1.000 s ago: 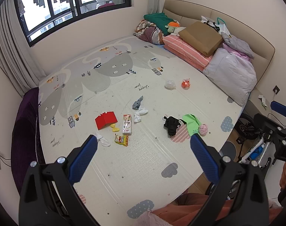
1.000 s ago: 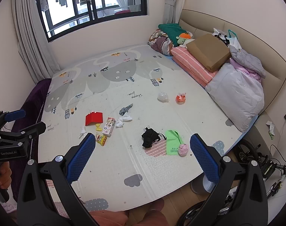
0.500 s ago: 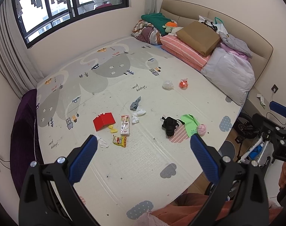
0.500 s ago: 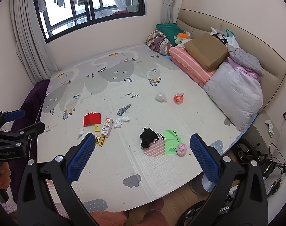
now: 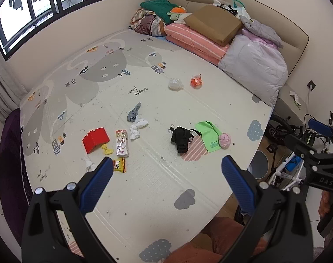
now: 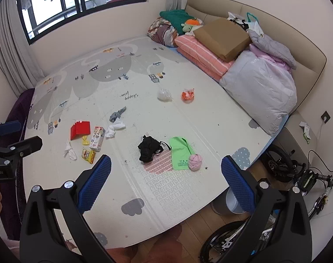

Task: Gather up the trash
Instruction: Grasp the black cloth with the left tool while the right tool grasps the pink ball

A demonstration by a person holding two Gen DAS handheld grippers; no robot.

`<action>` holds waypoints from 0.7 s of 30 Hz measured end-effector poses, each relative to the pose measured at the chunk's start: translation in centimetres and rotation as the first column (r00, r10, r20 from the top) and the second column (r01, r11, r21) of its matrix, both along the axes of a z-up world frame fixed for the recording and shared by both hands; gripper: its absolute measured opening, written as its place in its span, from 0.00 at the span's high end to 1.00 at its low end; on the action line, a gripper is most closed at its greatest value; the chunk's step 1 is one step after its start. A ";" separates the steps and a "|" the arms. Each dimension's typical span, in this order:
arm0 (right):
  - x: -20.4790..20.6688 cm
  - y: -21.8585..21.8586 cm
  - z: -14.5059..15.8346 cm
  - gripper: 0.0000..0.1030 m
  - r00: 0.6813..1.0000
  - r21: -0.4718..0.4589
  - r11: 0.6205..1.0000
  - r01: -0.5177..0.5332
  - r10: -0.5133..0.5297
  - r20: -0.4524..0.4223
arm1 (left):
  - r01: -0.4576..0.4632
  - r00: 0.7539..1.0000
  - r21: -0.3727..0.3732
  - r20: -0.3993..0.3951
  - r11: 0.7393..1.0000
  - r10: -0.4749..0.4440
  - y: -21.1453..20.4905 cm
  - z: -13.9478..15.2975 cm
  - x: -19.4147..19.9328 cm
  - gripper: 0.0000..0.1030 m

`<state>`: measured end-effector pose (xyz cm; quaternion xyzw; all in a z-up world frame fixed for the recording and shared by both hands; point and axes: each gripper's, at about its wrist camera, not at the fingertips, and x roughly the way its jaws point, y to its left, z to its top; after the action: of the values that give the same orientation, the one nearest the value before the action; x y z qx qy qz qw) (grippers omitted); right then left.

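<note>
Both grippers up high over the play mat (image 5: pixel 144 188), nothing in either. Left gripper (image 5: pixel 166 171) has its blue pads spread wide, empty. Right gripper (image 6: pixel 166 169) same: fingers wide apart, empty, aimed down at the mat's near edge.

Trash count on the mat, left cluster:
- 1 red carton (image 5: pixel 96 139), folded open
- 1 yellow wrapper (image 5: pixel 106 150) touching the carton's lower edge
- 1 white-pink box (image 5: pixel 122 143) just beside them
- 1 yellow-red snack packet (image 5: pixel 119 165) below the box
- 3 white tissue wads: one (image 5: pixel 89 164) left of the packet, two (image 5: pixel 138 127) near the grey rag (image 5: pixel 133 112)

Farther back, well apart from the cluster:
- 1 clear plastic ball (image 5: pixel 175 84)
- 1 orange wrapper (image 5: pixel 196 80) just beside it

Middle, near the right edge: 1 black garment (image 5: pixel 181 139), 1 green bag (image 5: pixel 209 139), 1 pink rolled sock (image 5: pixel 225 140) lying on the bag's corner.

Right view shows 1 grey bin (image 6: pixel 231 201) on the wood floor just off the mat's edge, partly behind the right finger. Each gripper shows at the edge of the other's view, level, side by side.
</note>
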<state>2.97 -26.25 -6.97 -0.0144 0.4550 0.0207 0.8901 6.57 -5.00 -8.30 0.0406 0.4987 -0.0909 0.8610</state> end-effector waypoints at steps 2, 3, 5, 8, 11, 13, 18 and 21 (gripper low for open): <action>1.4 -1.2 -2.2 0.06 1.000 0.011 1.000 0.000 0.000 -0.023 | 0.001 1.000 -0.005 -0.018 1.000 -0.001 -1.0 -1.6 1.4 0.04; 2.2 -1.9 -3.3 0.06 1.000 0.017 1.000 -0.004 0.004 -0.029 | -0.003 1.000 -0.008 -0.028 1.000 0.003 -1.6 -2.6 2.1 0.04; 3.9 -3.3 -5.7 0.07 0.999 0.012 1.000 -0.012 0.013 -0.036 | -0.019 0.999 -0.010 -0.041 1.000 0.019 -2.7 -4.6 3.5 0.04; 6.9 -5.3 -9.6 0.10 0.998 0.012 1.000 -0.020 0.021 -0.057 | -0.052 0.996 -0.026 -0.077 0.998 0.050 -4.4 -8.3 5.7 0.04; 9.4 -6.9 -13.7 0.11 0.997 -0.003 1.000 -0.028 0.027 -0.065 | -0.070 0.991 -0.026 -0.115 0.997 0.067 -6.1 -12.5 7.4 0.04; 10.8 -7.9 -16.6 0.11 0.997 -0.014 0.999 -0.030 0.028 -0.074 | -0.079 0.989 -0.017 -0.129 0.997 0.076 -7.2 -15.5 8.7 0.04; 13.6 -9.9 -24.5 0.11 0.993 -0.022 1.000 0.000 -0.003 -0.121 | -0.095 0.980 0.005 -0.178 0.995 0.095 -9.0 -23.9 12.0 0.04; 14.8 -10.6 -29.5 0.16 0.987 -0.022 1.000 0.020 -0.023 -0.157 | -0.101 0.975 0.005 -0.197 0.995 0.100 -9.3 -28.8 13.7 0.04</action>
<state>17.82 -36.84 -36.48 -0.0168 0.5242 0.0076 0.8514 20.31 -14.32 -37.11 0.0040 0.5825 -0.0520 0.8112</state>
